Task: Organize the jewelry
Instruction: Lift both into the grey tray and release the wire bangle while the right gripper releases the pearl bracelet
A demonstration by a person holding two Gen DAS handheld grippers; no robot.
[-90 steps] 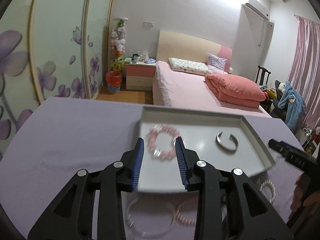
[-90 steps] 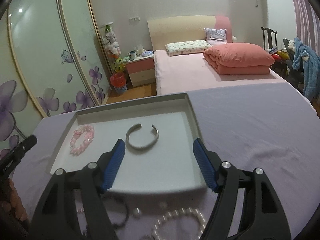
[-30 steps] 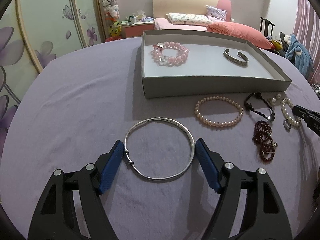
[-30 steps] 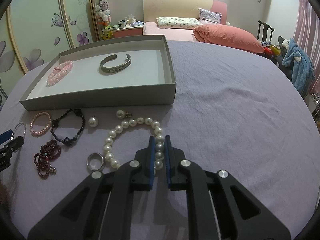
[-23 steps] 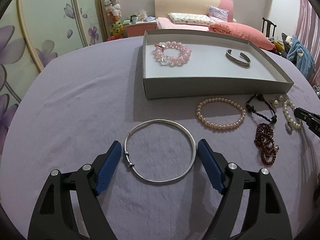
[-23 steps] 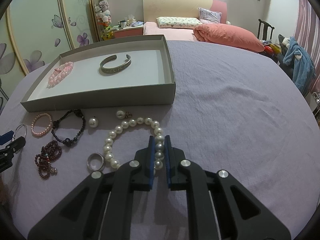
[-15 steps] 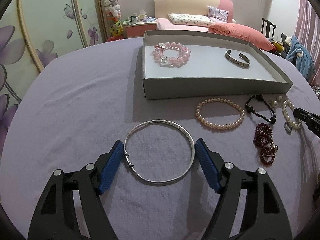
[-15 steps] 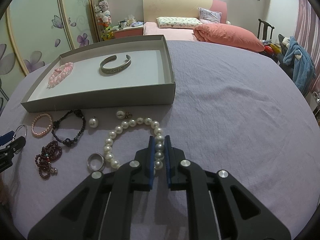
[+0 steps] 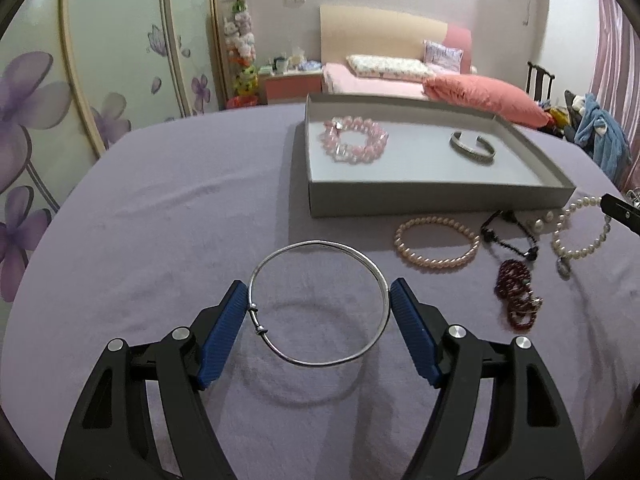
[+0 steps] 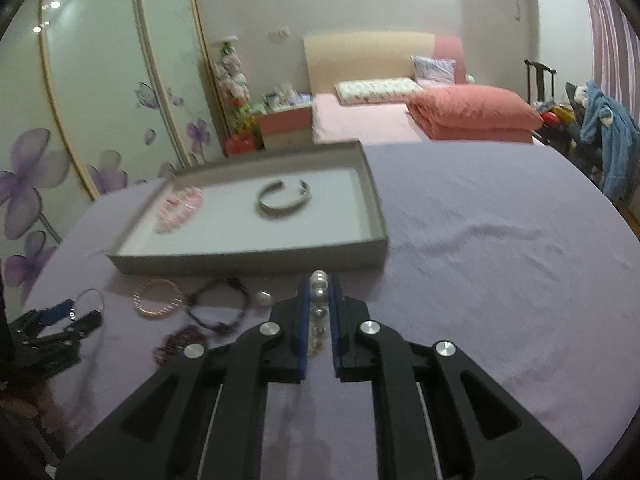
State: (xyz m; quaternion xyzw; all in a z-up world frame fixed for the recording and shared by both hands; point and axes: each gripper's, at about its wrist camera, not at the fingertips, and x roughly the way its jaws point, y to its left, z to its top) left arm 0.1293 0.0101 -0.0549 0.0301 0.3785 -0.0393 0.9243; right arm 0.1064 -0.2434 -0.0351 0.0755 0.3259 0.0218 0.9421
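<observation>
My left gripper [image 9: 319, 288] is shut on a thin silver bangle [image 9: 320, 243], pads pressing its two sides; the bangle hangs just above the purple cloth and casts a ring shadow. My right gripper [image 10: 319, 280] is shut on a white pearl bracelet [image 10: 319, 286], held off the cloth in front of the grey tray [image 10: 248, 258]. In the left wrist view that pearl bracelet [image 9: 580, 236] dangles at the far right. The tray [image 9: 440, 200] holds a pink bead bracelet [image 9: 356, 140] and a silver cuff [image 9: 472, 148].
On the cloth before the tray lie a pale pink pearl bracelet [image 9: 436, 242], a black bead bracelet [image 9: 508, 236], a dark red bead bracelet [image 9: 516, 296] and a loose pearl [image 10: 263, 298]. A bed and wardrobe stand behind the table.
The right gripper has risen with the pearl bracelet, lifting it from the cloth. The left pads have come in against the silver bangle and raised it slightly.
</observation>
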